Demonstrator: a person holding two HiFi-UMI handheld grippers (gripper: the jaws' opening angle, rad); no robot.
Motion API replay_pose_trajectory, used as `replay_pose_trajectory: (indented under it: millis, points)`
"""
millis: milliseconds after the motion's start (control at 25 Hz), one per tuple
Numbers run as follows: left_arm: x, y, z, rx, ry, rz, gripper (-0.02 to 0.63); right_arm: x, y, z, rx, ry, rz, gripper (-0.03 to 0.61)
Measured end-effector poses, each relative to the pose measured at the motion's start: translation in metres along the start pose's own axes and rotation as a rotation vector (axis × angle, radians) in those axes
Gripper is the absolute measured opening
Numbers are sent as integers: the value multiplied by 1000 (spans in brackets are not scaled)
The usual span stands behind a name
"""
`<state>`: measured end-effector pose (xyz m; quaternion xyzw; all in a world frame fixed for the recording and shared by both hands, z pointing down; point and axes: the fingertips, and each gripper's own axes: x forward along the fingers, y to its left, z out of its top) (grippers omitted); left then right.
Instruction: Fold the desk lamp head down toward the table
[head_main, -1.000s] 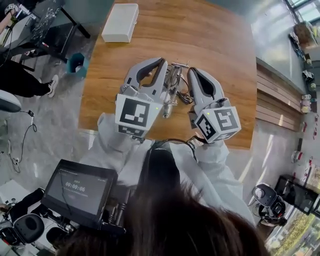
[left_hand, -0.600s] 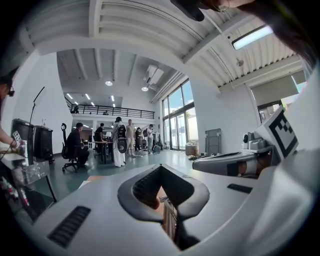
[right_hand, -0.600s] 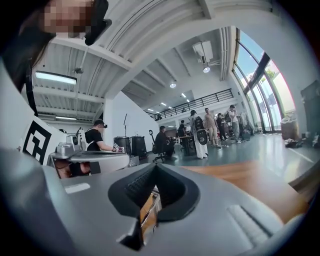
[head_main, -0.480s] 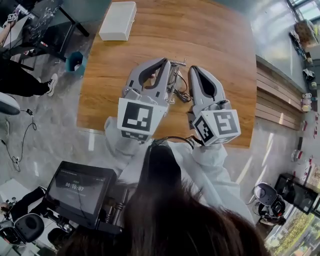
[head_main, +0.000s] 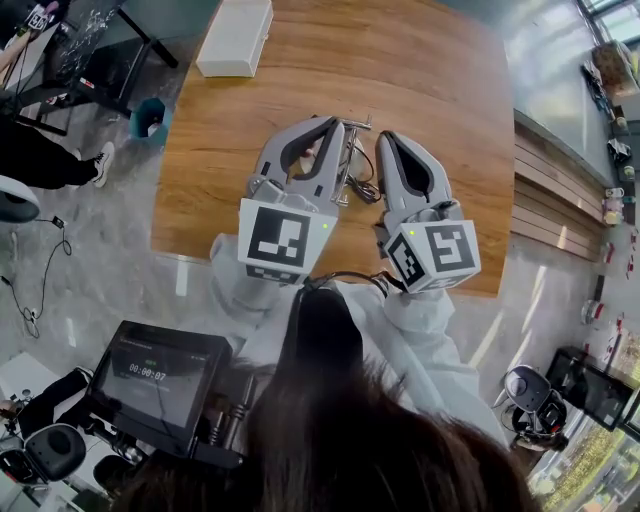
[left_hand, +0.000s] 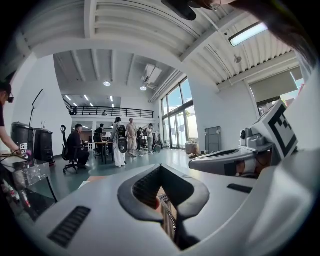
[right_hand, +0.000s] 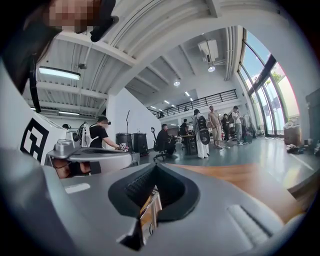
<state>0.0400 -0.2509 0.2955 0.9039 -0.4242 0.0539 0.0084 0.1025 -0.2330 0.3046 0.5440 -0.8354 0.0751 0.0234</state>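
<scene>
Now the left gripper (head_main: 337, 127) has closed in beside the right gripper (head_main: 386, 141), both jaws clamping the desk lamp (head_main: 355, 165), head-fold seemingly imminent.

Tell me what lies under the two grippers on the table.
A metal lamp frame and a dark cable show between them on the wooden table. The left gripper and right gripper cover the rest; its head and base cannot be seen.

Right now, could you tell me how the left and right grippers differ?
In the head view the left gripper covers part of the desk lamp; the right gripper sits beside it. The left marker cube shows mainly one face, the right marker cube two. Both have jaws shut.
</scene>
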Motion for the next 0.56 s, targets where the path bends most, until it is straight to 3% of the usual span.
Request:
replay_pose_trajectory:
  millis: [560]
  points:
    - [3,3,1,-3,-2,12,0,3,-2,0,-23,2,23,0]
